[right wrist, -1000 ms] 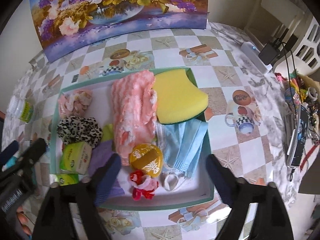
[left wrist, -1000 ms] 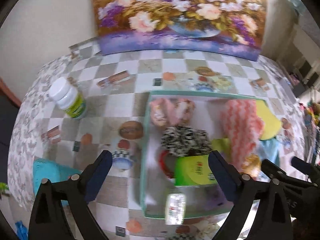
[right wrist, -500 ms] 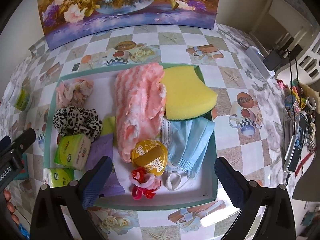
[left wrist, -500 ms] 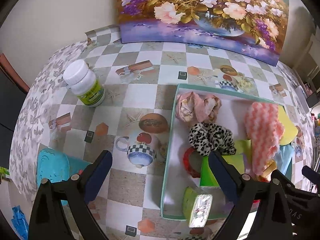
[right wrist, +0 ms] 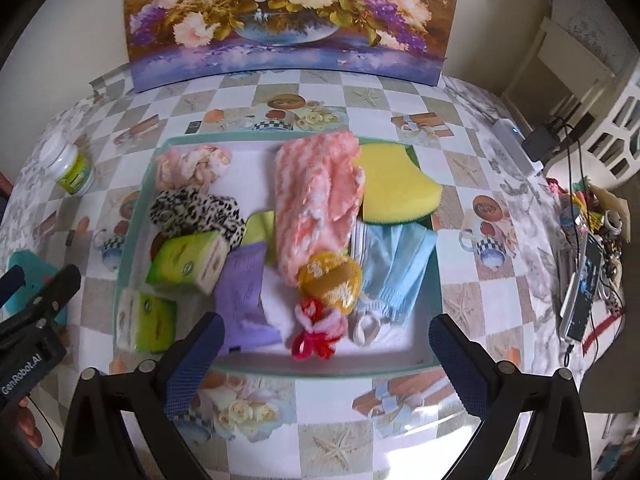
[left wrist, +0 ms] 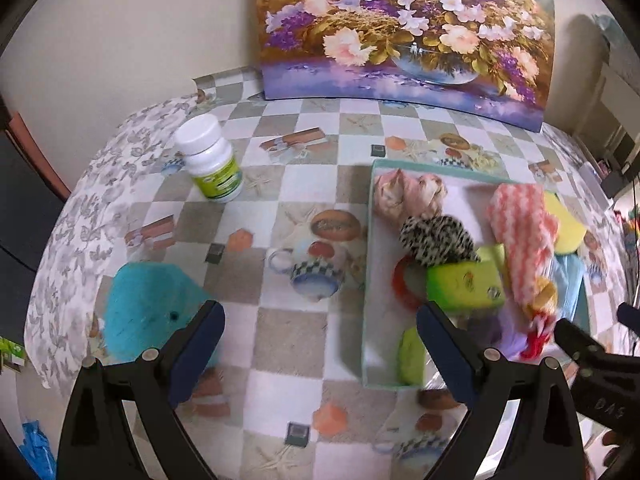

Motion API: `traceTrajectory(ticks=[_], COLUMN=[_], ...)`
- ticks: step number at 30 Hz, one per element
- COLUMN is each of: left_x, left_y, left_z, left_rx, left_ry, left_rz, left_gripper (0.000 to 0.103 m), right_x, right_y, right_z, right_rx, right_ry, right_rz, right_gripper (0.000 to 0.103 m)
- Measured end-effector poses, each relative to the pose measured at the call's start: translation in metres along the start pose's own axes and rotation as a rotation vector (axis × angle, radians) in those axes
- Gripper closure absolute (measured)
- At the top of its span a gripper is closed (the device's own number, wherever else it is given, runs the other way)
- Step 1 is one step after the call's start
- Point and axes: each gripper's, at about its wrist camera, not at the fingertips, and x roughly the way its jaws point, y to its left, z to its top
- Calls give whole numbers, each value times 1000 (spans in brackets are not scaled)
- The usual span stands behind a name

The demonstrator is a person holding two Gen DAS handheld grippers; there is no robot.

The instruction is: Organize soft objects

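A teal-rimmed tray [right wrist: 136,216] holds soft things: a pink scrunchie [right wrist: 192,164], a leopard scrunchie [right wrist: 196,210], two green tissue packs [right wrist: 188,264], a purple cloth [right wrist: 246,288], a pink knit cloth [right wrist: 316,196], a yellow sponge [right wrist: 394,188], a blue mask [right wrist: 394,264] and a red yarn bow [right wrist: 316,328]. The tray also shows in the left wrist view [left wrist: 370,240]. My left gripper [left wrist: 320,340] is open and empty over the table left of the tray. My right gripper [right wrist: 326,348] is open and empty above the tray's near edge.
A white bottle with a green label [left wrist: 210,160] stands at the far left. A teal object [left wrist: 148,308] lies near the left edge. A flower painting [right wrist: 288,20] leans at the back. Cables and clutter [right wrist: 584,240] sit at the right.
My left gripper has moved left, away from the tray, leaving a green tissue pack in the tray's near left corner. My right gripper has drawn back slightly.
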Motion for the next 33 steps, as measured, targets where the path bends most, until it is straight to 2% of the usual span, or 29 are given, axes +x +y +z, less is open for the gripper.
traceTrajectory(ticks=[8,16,21,26,33], left_x=[-15,-28,-35,-40,-36], left_y=[17,25,25,24,24], left_z=[-25,-39,-43,-44,-44], left_rx=[-9,-19,-18,-17,-12], left_ry=[-28,-26,-38,-62,-45], left_rz=[44,66,81,133,154], left_gripper=[6,6,6,6,6], right_x=[-15,-23,-28,-28,-25], right_y=[3,7,6,7,5], right_z=[-31,-47,-49,-49,-48], right_rx=[13,12,15,16,19], right_ry=[-30,-48,-69,-69,-57], right_rz=[18,27,24,32,53], right_gripper=[0,0,0,0,0])
